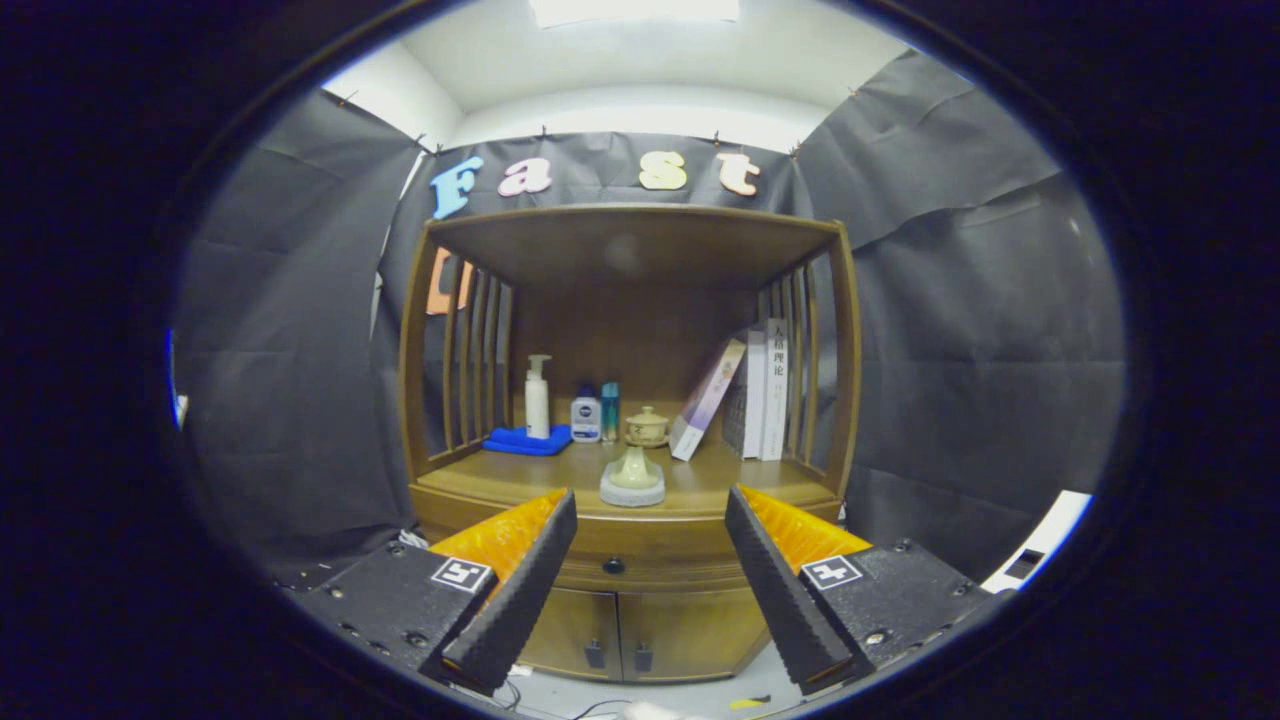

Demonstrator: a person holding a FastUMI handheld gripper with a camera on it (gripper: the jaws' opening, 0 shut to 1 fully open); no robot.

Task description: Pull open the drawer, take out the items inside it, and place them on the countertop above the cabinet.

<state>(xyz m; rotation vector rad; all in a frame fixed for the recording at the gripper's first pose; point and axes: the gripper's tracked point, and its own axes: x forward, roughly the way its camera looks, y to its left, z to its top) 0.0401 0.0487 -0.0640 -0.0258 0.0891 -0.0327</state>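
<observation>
I see the drawer [615,562] closed, its front a curved wooden band just under the counter [500,485], with one small dark knob [613,566] at its middle. The knob sits beyond the claw [650,590], between the two fingers and a little left of the midline between them. No part of the claw touches the drawer or the knob.

The claw is spread wide and grips nothing; I see the wooden cabinet [640,610] through the gap between the fingers.

Below the drawer are two cabinet doors [630,635], each with a small dark handle near the centre seam.

On the counter above the drawer, near the front edge, a pale small vase [633,470] stands on a round grey base [632,492]. Behind it is a lidded cup [647,427]. To the left, a white pump bottle [538,397] stands on a folded blue cloth [520,442], with a small blue-capped bottle [586,415] and a slim teal bottle [610,411] beside it. To the right, one book [708,398] leans against several upright books [762,390].

A shelf top [630,240] on slatted side panels covers the counter.
</observation>
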